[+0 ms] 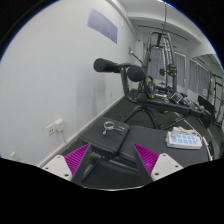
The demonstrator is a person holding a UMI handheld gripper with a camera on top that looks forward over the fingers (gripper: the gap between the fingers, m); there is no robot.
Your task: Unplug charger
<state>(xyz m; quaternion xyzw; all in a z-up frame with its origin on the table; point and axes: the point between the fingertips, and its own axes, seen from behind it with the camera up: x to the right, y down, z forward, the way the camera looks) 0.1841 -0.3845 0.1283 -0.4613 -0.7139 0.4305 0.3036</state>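
My gripper shows its two magenta pads at the bottom of the view. A black charger block sits between them and fills the gap, touching both pads, so the fingers are shut on it. A black cable with a small silver plug end lies on the dark desk just ahead of the block. A white wall socket sits low on the white wall to the left, apart from the charger.
A black microphone on a stand reaches over the desk beyond the fingers. A white pad device with blue buttons lies ahead to the right. Metal racks and other gear stand at the far end.
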